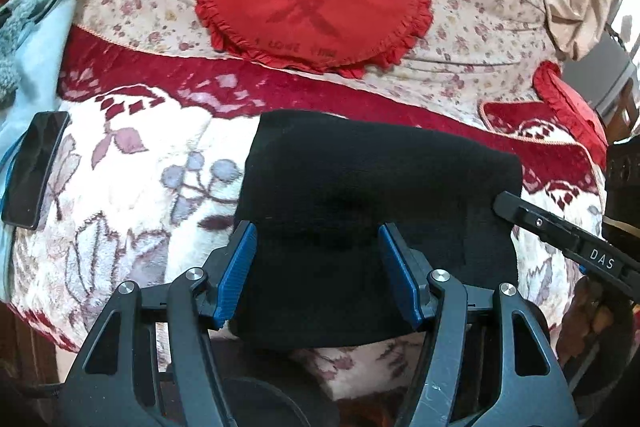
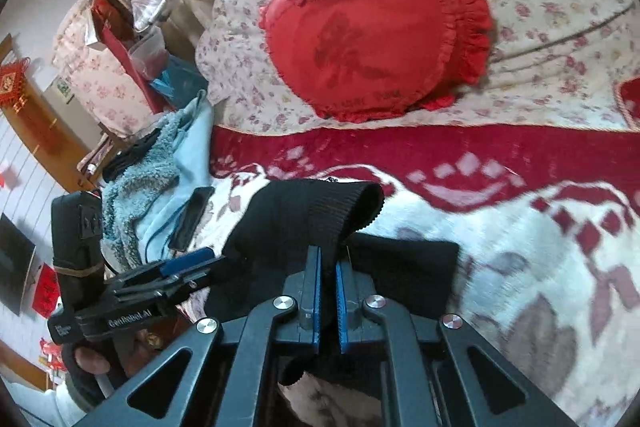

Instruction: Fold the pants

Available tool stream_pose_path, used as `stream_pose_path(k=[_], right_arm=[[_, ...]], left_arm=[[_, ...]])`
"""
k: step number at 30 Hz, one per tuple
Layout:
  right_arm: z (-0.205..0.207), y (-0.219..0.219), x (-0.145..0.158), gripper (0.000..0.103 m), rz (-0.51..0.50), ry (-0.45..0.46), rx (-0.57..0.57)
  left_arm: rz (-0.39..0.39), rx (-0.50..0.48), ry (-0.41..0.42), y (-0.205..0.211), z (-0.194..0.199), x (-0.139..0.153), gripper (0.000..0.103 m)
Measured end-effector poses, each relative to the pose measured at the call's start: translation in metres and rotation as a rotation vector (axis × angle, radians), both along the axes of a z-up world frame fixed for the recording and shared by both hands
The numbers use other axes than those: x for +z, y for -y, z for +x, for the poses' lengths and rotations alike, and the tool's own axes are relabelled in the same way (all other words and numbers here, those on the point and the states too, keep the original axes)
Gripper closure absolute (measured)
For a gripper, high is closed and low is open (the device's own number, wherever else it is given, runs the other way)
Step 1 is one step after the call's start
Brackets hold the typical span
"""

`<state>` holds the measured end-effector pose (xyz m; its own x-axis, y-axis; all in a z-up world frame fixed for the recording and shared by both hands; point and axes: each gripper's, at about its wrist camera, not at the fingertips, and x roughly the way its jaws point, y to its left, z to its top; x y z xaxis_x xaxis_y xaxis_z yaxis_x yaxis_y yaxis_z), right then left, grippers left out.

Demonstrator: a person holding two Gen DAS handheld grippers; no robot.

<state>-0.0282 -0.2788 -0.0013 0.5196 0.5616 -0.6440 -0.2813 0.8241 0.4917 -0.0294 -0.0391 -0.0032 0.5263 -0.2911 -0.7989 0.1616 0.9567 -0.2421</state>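
Pants: black pants, already a compact bundle, low centre of the left view on the bed's blanket.
Right claw: clenched on the ribbed cuff, lifted.
Left claw: spread wide over the bundle, gripping nothing.
Advice: probably lay the cuff flat across, edges matched, left claw pinning the bundle.

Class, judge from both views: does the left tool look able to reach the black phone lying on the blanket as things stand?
Probably yes. The left tool is open and holds nothing, hovering over the black pants. The phone lies off to its left on the blanket, with nothing between. The right tool, shut on the pants, is clear of that path.
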Motion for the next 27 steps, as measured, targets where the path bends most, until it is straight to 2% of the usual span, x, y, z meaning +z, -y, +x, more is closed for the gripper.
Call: stream_pose_path(k=[4,7,10,13,17,19,22,27], right_arm=[[0.003,0.024,-0.018,0.098,-0.037,-0.07,-0.055],[0.018,0.018,-0.033,0.097,-0.085,-0.12,-0.028],[0.03,0.011,-0.041,0.095,-0.141,-0.151,-0.029],[0.028,0.016,-0.031,0.089,-0.153,-0.129,-0.061],[0.018,0.031,-0.012,0.089,-0.136,-0.089,-0.127],[0.015,0.027,0.001,0.089,-0.108,-0.052,-0.1],[0.022,0.0,0.004,0.089,-0.141,-0.039,-0.01],[0.05,-0.032,-0.028,0.089,-0.273,-0.102,0.026]], left_arm=[[0.013,-0.006,-0.023,0.008,0.005,-0.01,0.04],[0.052,0.009,-0.039,0.012,0.009,-0.021,0.04],[0.044,0.014,-0.055,0.009,0.011,-0.023,0.04],[0.047,0.014,-0.033,0.006,0.009,-0.015,0.04],[0.06,0.023,-0.005,0.007,0.018,-0.007,0.04],[0.058,0.026,-0.003,0.009,0.024,-0.008,0.04],[0.07,0.026,-0.013,0.017,0.038,-0.015,0.04],[0.104,0.026,-0.058,0.022,0.056,-0.031,0.04]])
